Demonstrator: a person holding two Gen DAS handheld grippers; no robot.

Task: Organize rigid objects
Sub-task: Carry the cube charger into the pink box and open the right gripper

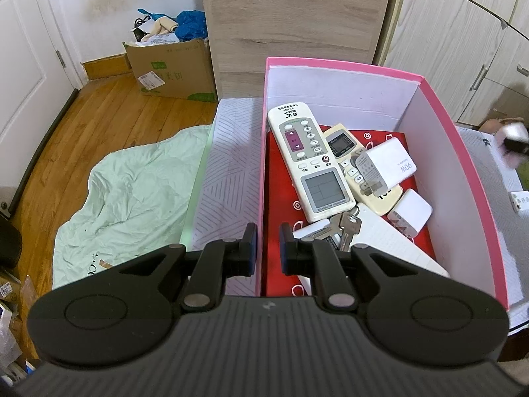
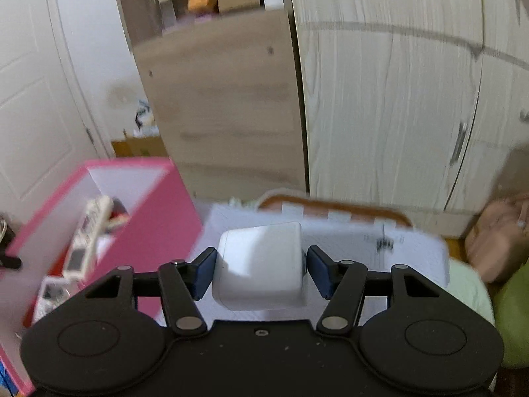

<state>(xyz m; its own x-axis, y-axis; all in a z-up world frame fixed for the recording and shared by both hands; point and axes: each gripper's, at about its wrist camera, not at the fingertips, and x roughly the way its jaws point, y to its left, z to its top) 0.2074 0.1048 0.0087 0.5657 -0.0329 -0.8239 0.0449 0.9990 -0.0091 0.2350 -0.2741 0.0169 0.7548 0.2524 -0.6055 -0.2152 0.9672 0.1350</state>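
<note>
A pink box (image 1: 469, 178) stands on the white patterned table (image 1: 228, 172). Inside lie a white remote (image 1: 307, 162), a cream remote (image 1: 344, 145), a 90W white charger (image 1: 385, 163), a small white adapter (image 1: 411, 213), keys (image 1: 347, 228) and a white slab. My left gripper (image 1: 267, 248) straddles the box's left wall, its fingers close to the wall on either side. My right gripper (image 2: 261, 268) is shut on a white charger block (image 2: 261, 264) and holds it above the table, right of the pink box (image 2: 165, 218). The right wrist view is blurred.
A cardboard box (image 1: 172, 66) of clutter stands on the wood floor by a wooden cabinet (image 1: 294, 23). A pale green sheet (image 1: 132, 195) lies left of the table. Wardrobe doors (image 2: 390, 115) stand behind. A small white object (image 1: 519, 200) lies right of the box.
</note>
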